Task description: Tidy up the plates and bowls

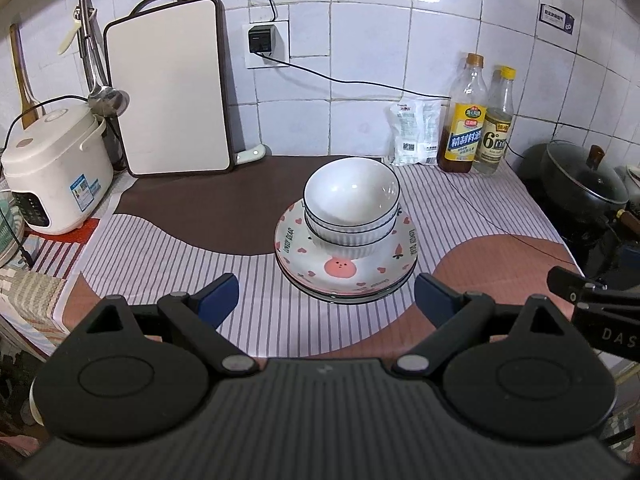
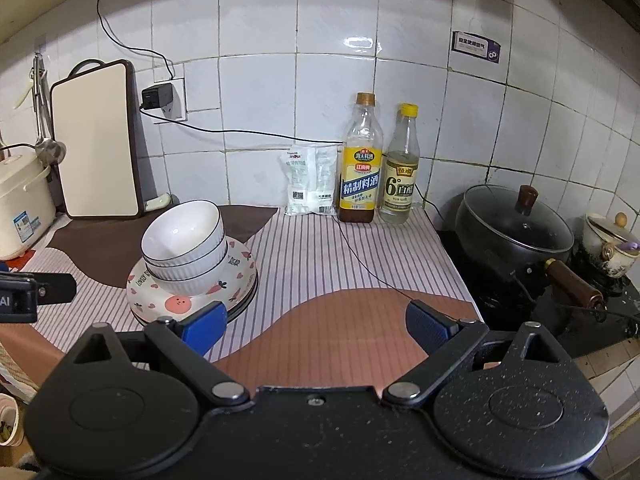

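Bowls (image 1: 352, 204) nested on plates (image 1: 344, 276)

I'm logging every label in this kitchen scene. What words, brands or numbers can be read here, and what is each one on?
"LOVELY BEAR": rim of the top plate.
"精制料酒": label of the cooking wine bottle.
"6°" and "白醋": label of the vinegar bottle.
"DAS", cut off: the right tool, seen from the left wrist.
"AI", cut off: the left tool, seen from the right wrist.
Too small or blurred: wall sticker, white packets, rice cooker sticker.
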A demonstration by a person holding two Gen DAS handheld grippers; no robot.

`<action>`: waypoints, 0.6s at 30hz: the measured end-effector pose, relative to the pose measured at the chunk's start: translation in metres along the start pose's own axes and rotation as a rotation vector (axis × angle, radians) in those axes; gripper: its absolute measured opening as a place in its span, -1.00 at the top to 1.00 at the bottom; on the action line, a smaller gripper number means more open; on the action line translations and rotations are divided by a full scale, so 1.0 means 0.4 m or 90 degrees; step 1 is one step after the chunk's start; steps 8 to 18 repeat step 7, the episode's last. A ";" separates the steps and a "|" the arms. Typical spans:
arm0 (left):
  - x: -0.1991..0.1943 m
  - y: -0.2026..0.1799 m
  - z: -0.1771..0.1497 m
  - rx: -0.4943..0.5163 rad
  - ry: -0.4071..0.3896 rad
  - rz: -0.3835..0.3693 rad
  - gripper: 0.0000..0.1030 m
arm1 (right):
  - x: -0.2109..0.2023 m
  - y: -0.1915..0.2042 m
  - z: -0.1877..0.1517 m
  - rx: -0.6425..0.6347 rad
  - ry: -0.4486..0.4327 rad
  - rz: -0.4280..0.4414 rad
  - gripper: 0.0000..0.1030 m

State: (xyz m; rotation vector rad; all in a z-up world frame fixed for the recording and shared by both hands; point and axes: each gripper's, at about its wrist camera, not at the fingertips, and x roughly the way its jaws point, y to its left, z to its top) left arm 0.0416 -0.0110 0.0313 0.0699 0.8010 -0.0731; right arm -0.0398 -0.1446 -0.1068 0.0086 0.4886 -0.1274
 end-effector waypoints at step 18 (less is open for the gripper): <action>0.000 0.000 -0.002 -0.004 0.000 0.001 -0.85 | 0.001 0.000 -0.001 -0.001 0.000 -0.003 -0.90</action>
